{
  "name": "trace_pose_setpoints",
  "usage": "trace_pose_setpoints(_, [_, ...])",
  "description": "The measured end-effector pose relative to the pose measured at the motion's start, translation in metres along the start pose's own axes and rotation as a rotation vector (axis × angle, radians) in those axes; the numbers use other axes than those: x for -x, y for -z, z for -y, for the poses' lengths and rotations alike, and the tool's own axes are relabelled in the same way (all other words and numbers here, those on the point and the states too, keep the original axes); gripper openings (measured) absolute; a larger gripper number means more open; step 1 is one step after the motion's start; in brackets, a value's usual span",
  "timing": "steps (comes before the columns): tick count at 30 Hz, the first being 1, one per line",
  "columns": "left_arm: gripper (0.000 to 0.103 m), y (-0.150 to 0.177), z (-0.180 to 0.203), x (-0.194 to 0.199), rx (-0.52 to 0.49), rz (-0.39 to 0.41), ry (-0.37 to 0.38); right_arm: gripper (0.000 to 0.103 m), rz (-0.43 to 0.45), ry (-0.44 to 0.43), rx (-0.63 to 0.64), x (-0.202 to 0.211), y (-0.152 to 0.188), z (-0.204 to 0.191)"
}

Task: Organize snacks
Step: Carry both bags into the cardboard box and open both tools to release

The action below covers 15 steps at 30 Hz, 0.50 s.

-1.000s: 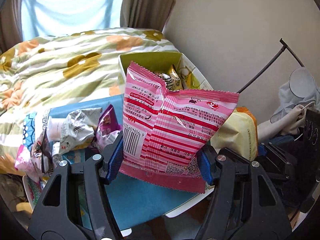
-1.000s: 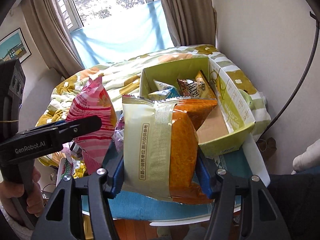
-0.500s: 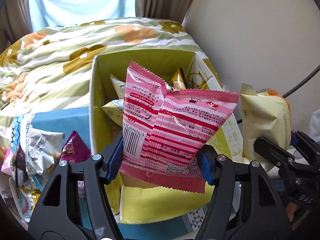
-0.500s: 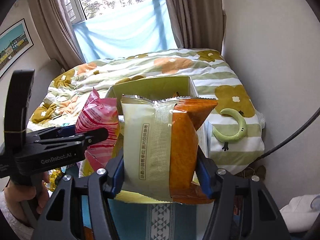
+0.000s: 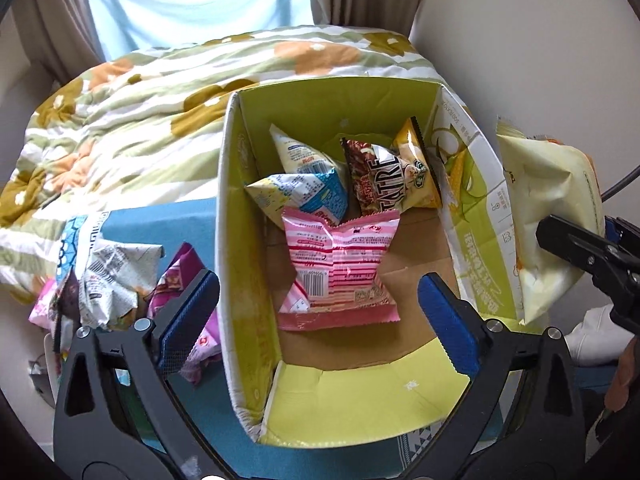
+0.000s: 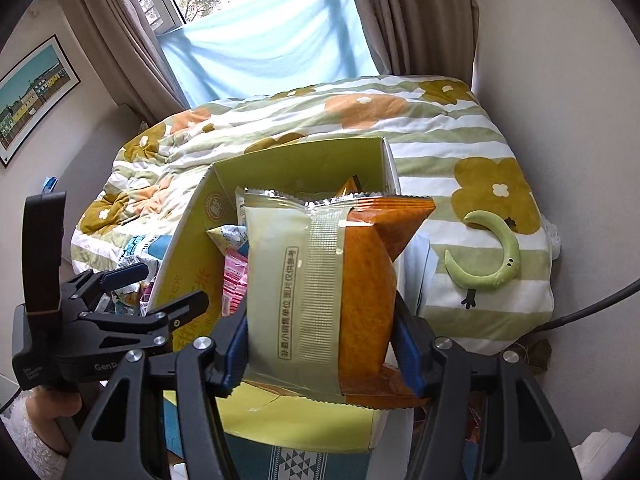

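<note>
A green-lined cardboard box (image 5: 248, 272) stands on a blue cloth. A pink striped snack bag (image 5: 340, 268) lies loose inside it, in front of several other packets (image 5: 304, 188). My left gripper (image 5: 318, 320) is open and empty above the box's near side. My right gripper (image 6: 322, 346) is shut on a cream and orange snack bag (image 6: 320, 292), held above the box's (image 6: 188, 252) near right edge. That bag also shows at the right of the left wrist view (image 5: 548, 216).
Loose snack packets (image 5: 116, 276) lie in a heap on the blue cloth (image 5: 160, 228) left of the box. A floral quilt (image 5: 140, 112) covers the bed behind. A green crescent toy (image 6: 492, 256) lies on the quilt at right. A wall is at right.
My left gripper has opened and the pink striped bag has dropped into the box. My right gripper has moved closer over the box with its bag.
</note>
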<state>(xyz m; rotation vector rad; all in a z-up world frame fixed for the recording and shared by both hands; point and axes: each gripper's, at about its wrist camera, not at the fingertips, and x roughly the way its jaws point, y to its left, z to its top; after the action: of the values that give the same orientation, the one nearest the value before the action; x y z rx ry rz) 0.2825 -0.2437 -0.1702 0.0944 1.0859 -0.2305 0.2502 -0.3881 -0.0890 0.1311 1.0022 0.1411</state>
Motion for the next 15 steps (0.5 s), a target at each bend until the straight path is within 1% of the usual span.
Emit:
trace_pose_setpoints(2, [0.099, 0.009, -0.006, 0.009, -0.003, 0.006, -0.013, 0.057, -0.007, -0.010, 0.009, -0.002, -0.002, -0.005])
trace_pose_setpoints(5, [0.099, 0.017, -0.011, 0.018, -0.016, 0.013, -0.031, 0.057, -0.036, 0.003, 0.035, -0.015, -0.007, -0.016])
trace_pose_setpoints(9, [0.099, 0.019, -0.015, 0.025, -0.029, 0.028, -0.046, 0.058, -0.059, -0.011, 0.050, -0.038, -0.014, -0.025])
trace_pose_setpoints(12, [0.099, 0.019, -0.019, 0.024, -0.022, 0.029, -0.041, 0.059, -0.075, -0.019, 0.064, -0.056, -0.018, -0.029])
trace_pose_setpoints(14, [0.099, 0.020, -0.020, 0.019, -0.021, 0.018, -0.041, 0.071, -0.061, -0.013, 0.090, -0.063, -0.018, -0.031])
trace_pose_setpoints(15, [0.099, 0.022, -0.021, 0.018, -0.021, 0.013, -0.041, 0.090, -0.047, 0.001, 0.107, -0.064, -0.018, -0.032])
